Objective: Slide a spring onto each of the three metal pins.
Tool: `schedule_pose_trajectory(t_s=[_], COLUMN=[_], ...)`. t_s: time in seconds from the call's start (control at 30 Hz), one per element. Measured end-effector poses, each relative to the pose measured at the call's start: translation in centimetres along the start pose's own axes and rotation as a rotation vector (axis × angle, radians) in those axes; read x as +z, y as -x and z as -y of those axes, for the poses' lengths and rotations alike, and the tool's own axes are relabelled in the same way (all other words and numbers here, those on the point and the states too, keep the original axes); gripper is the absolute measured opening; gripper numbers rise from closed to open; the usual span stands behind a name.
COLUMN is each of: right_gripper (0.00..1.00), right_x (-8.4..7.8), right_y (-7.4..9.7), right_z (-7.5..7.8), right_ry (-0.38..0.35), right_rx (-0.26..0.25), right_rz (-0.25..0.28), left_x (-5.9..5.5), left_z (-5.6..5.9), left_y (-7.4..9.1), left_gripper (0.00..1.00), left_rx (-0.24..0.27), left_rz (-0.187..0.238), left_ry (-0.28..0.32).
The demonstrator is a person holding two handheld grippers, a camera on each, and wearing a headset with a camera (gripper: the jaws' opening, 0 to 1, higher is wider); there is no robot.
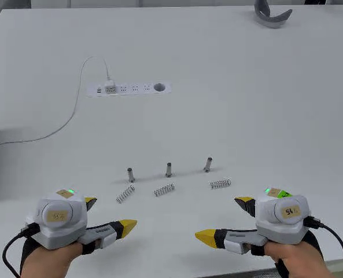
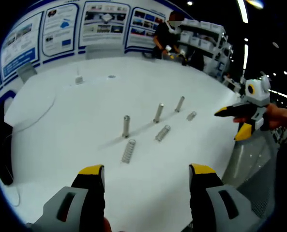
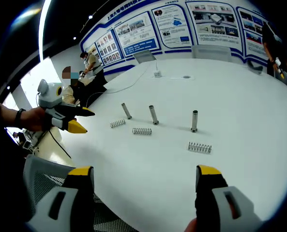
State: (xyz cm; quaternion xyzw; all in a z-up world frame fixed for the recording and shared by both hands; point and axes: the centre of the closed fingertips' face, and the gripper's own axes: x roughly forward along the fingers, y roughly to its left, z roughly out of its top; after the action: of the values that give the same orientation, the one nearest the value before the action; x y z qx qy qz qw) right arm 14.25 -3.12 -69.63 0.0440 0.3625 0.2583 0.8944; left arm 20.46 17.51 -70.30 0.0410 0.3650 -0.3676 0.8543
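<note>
Three metal pins (image 1: 169,169) stand upright in a row on the white table (image 1: 246,116), and I count three springs (image 1: 164,189) too, each lying flat just nearer me than its own pin and not touching it. Wide bare tabletop surrounds them on every side. I hold the left gripper (image 1: 110,212) and the right gripper (image 1: 223,218) low by the table's near edge, well apart from each other. Both have their jaws spread wide with nothing between them. From the head view I get the power strip (image 1: 129,89) with its cable (image 1: 73,110) far behind the pins, and a grey band (image 1: 271,14) at the far edge. My gripper views add wall posters (image 3: 182,21) and people (image 2: 167,34) beyond the table.
</note>
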Motion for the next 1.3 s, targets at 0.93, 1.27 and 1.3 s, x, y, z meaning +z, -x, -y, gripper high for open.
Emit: schedule_pose_trajectory(t_s=[0.93, 1.27, 1.3], right_gripper=[0.88, 0.88, 0.88], right_x=[0.0, -0.2, -0.2], right_y=[0.2, 0.1, 0.1], right_z=[-0.2, -0.4, -0.4], right_ry=[0.016, 0.015, 0.014], right_rx=[-0.004, 0.001, 0.001], right_rz=[-0.009, -0.017, -0.018], left_x=[-0.9, -0.5, -0.5], left_z=[-1.1, -1.9, -2.0], left_y=[-3.0, -4.8, -5.0], left_gripper=[0.62, 0.53, 0.52], left_rx=[-0.044, -0.03, -0.029], left_rz=[-0.112, -0.117, -0.118], left_ry=[-0.116, -0.075, -0.073])
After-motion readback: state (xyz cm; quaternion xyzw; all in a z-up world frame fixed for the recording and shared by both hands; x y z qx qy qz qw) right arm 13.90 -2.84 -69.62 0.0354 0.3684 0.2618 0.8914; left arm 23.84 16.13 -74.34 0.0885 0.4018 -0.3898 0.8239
